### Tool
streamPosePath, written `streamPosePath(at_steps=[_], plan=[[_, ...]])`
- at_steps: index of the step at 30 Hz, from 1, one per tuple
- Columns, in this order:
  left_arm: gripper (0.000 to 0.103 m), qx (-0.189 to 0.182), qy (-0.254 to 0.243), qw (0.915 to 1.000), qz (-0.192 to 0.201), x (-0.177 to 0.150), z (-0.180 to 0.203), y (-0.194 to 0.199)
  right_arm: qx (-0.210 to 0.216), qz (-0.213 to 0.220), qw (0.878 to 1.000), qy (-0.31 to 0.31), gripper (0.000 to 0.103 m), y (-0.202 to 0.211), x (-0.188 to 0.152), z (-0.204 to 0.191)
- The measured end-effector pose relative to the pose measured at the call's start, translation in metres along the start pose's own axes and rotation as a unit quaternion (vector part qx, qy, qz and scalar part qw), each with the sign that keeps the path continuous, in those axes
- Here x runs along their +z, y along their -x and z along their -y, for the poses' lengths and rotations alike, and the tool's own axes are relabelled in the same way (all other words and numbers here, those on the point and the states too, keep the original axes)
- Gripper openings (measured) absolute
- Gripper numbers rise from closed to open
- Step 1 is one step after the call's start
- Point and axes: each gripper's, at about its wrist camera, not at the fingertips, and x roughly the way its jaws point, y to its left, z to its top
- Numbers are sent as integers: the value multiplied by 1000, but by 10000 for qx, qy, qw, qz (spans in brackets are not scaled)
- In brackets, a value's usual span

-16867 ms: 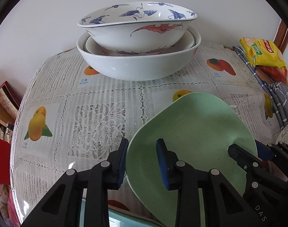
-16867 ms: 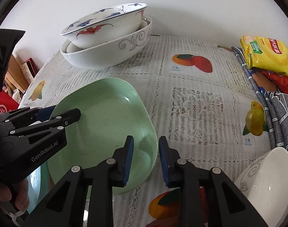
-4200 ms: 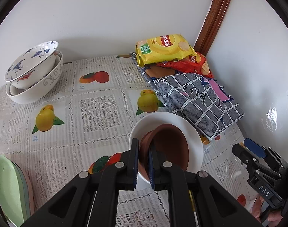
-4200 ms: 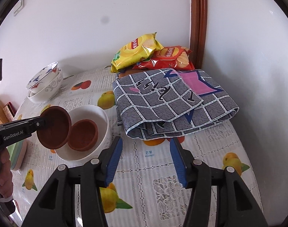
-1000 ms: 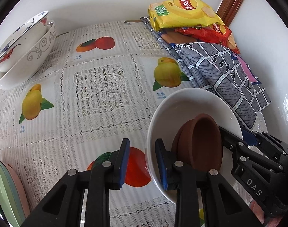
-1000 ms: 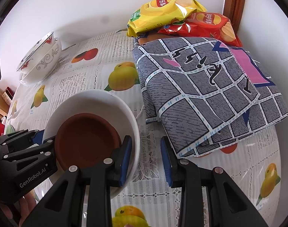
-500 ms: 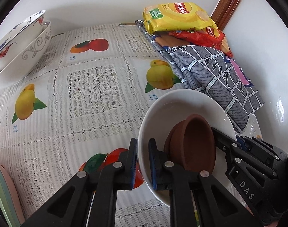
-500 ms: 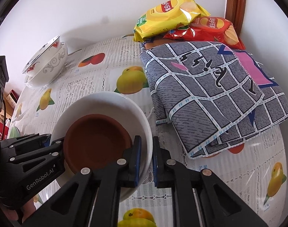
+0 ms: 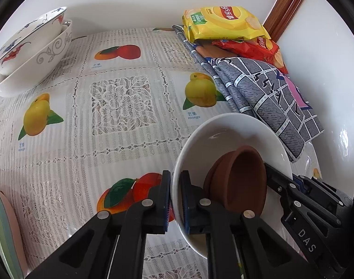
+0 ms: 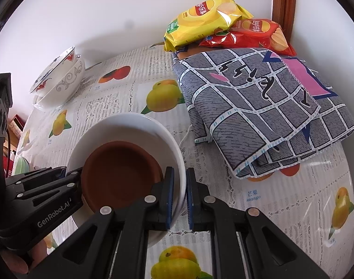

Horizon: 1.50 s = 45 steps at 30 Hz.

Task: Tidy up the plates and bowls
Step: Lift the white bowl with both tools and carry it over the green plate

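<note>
A: Done? Brown bowls (image 10: pixel 121 174) nested in white bowl (image 9: pixel 235 130), near the folded cloth (image 10: pixel 258 107).
B: Left: both grippers (image 9: pixel 175 200) (image 10: pixel 179 193) clamp its rim; likely joining the patterned bowl stack (image 9: pixel 30 53).

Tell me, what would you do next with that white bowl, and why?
Probably lift it straight up, kept level. Both the left gripper and right gripper have just closed on opposite sides of the white bowl's rim, and the brown bowls sit loose inside.
</note>
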Motion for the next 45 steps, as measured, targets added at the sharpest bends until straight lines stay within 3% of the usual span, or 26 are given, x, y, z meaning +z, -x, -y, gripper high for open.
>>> streamPosePath(at_steps=[30, 45], plan=[[9, 55, -107, 9993, 367, -24, 6, 64, 6, 314, 9995, 29, 8, 64, -21, -22], [9, 105, 40, 9986, 521, -39, -23, 94, 144, 393, 9990, 142, 8, 82, -30, -54]])
